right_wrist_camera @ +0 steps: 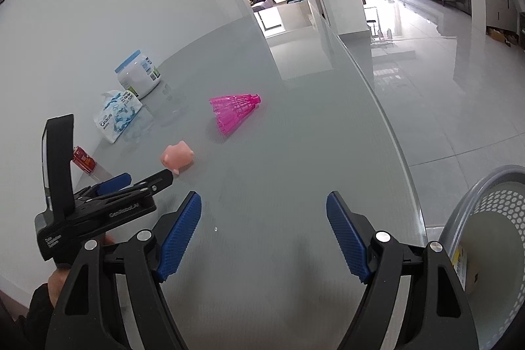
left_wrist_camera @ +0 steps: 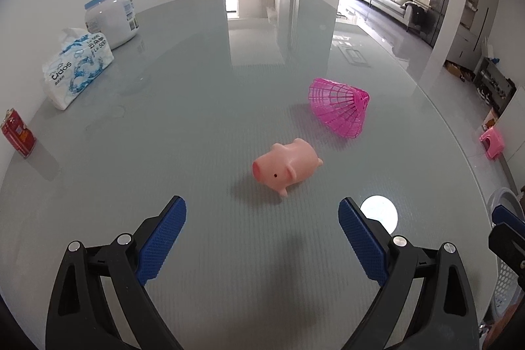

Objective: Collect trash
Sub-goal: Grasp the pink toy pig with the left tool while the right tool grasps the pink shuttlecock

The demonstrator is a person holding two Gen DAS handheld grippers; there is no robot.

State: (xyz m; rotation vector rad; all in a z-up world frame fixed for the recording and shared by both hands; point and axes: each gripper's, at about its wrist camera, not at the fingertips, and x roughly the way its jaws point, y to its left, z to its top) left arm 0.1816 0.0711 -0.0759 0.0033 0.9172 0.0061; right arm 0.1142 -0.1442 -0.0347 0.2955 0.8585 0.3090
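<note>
A pink rubber pig [left_wrist_camera: 286, 166] lies on its side on the grey glass table [left_wrist_camera: 197, 87], just ahead of my open, empty left gripper [left_wrist_camera: 262, 212]. A pink plastic shuttlecock [left_wrist_camera: 338, 107] lies on its side beyond the pig, to the right. In the right wrist view the pig [right_wrist_camera: 177, 157] and shuttlecock [right_wrist_camera: 234, 112] lie far ahead on the left. My right gripper [right_wrist_camera: 264, 205] is open and empty above the table near its right edge. The left gripper [right_wrist_camera: 141, 182] shows there too, pointing at the pig.
A tissue pack [left_wrist_camera: 77, 71], a white jar with a blue lid [left_wrist_camera: 111, 17] and a red can [left_wrist_camera: 18, 133] stand along the wall at the left. A grey perforated basket [right_wrist_camera: 485, 238] stands on the floor beside the table's right edge; it also shows in the left wrist view [left_wrist_camera: 505, 277].
</note>
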